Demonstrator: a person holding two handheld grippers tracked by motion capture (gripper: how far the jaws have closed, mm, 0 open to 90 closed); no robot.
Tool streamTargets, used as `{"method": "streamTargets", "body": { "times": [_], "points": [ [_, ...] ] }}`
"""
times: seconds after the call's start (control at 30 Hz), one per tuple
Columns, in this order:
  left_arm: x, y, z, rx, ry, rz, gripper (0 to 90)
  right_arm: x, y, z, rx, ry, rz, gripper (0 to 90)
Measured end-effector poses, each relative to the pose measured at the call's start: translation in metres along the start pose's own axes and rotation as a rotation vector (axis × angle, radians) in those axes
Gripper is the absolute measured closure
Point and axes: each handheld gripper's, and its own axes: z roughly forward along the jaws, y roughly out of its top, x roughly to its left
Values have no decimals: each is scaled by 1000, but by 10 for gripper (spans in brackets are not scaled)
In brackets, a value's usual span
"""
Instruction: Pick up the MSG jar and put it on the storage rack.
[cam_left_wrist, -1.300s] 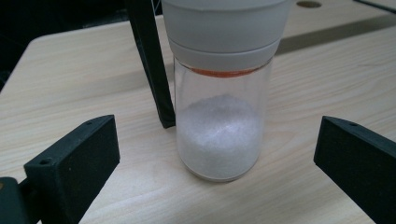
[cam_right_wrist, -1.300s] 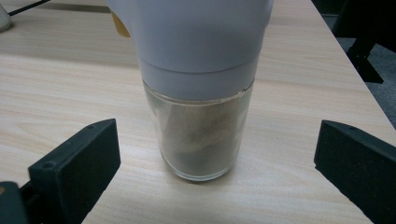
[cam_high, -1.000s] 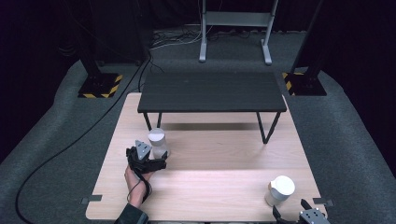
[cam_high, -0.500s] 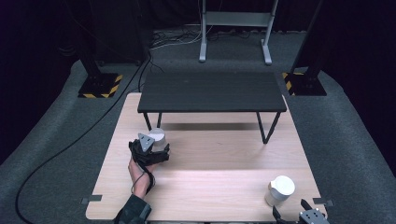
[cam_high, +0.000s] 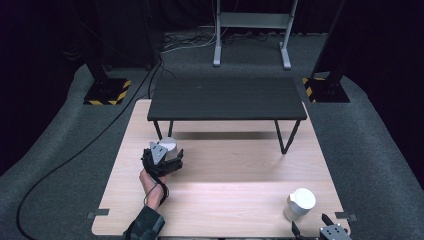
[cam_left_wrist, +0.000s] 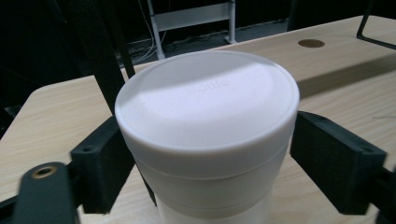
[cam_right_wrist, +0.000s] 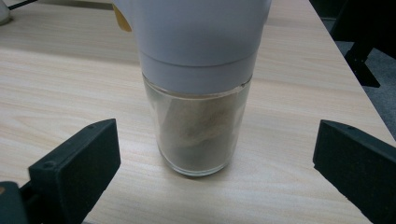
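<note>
White-lidded jar (cam_left_wrist: 208, 140) stands upright at about 9 o'clock on the wooden surface (cam_high: 240, 165), just in front of the black bench (cam_high: 225, 97); left tool (cam_high: 167, 159) has just been closing its jaws, and they now bracket the jar below its lid, apparently touching both sides, likely to lift it. Second jar (cam_right_wrist: 198, 93), glass-bodied, waits at 5 o'clock; right tool (cam_right_wrist: 215, 154) stands wide around it, gripping nothing.
</note>
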Motion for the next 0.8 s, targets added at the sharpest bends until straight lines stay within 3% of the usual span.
{"method": "streamTargets", "body": {
  "times": [0.27,0.57,0.8],
  "points": [
    [-2,-12,-2,-67,27,-37,334,2,1,0,1,-6,-7,0],
    [3,-28,-1,-128,9,-34,339,3,0,1,3,-5,-15,0],
    [4,-27,-1,-127,3,-34,341,3,0,1,1,-11,-15,0]
  ]
}}
